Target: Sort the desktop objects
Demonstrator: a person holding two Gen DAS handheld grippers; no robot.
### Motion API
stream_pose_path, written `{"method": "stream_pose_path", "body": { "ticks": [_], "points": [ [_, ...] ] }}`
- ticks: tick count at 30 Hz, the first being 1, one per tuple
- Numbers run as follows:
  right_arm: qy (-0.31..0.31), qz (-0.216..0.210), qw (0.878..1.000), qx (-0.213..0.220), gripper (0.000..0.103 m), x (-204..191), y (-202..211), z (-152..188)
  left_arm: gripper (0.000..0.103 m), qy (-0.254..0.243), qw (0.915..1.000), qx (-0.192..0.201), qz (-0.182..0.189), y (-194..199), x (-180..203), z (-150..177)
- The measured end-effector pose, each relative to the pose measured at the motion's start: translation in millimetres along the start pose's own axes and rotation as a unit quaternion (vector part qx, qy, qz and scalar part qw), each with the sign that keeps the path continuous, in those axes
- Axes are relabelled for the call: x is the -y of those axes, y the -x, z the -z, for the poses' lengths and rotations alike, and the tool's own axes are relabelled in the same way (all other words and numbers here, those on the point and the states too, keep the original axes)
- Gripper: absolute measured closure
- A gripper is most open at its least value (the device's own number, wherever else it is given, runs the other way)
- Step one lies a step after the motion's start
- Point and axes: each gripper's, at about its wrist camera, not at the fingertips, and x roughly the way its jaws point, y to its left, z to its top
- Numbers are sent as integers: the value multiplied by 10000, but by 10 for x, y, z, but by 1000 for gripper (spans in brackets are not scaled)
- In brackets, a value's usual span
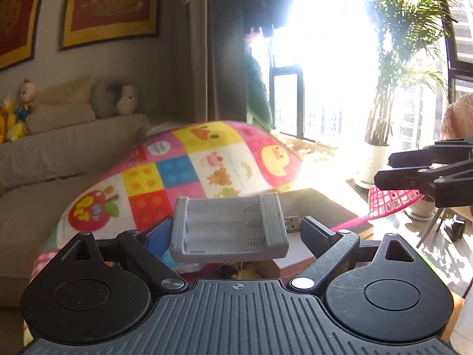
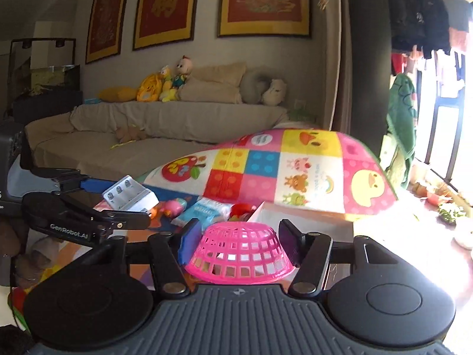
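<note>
Left gripper (image 1: 233, 232) raised clear of the tabletop, aimed slightly below level, jaws spread wide and clamped on the ends of a grey battery holder (image 1: 229, 227); the holder lies crosswise between the pads, open side up, springs visible, a USB plug (image 1: 292, 222) jutting from its right end. Right gripper (image 2: 239, 241) likewise lifted and nearly level, jaws pressed against both sides of a pink mesh basket (image 2: 241, 256), which sits upside down between them, rim lowest. From the right wrist view the left gripper shows at far left with the battery holder in its grip; from the left wrist view the right gripper shows at far right with the basket's pink rim under its fingers. Just beyond, a low table (image 2: 313, 217) carries small clutter: a pink toy (image 2: 174, 207), a blue-and-white packet (image 2: 207, 210), something red (image 2: 242, 209). Behind it, a patchwork cartoon blanket (image 2: 295, 168) draped over a mound. Farther back, a beige sofa (image 2: 153, 130) with plush toys (image 2: 168, 84), framed red pictures (image 2: 266, 3) on the wall. Potted palm (image 1: 399, 59) by the bright window.
</note>
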Motion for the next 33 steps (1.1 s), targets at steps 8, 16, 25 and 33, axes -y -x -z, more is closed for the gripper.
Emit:
{"method": "stream_pose_path", "body": {
  "ticks": [8,16,25,33],
  "points": [
    [-609,473,9961,-429,62,509,-711,45,6,176,9975,-371,579,-1210,274,-468],
    [-667,734,9947,-265,24,782,-268,310,2,229,9954,-843,403,-1262,162,28],
    [-1760,1570,9624,-1349,6,953,18,1449,0,663,9900,-1177,398,-691,17,729],
    [-1942,1250,9670,-1078,7,347,70,1635,0,863,9823,-1662,76,-716,-51,1041]
  ]
}}
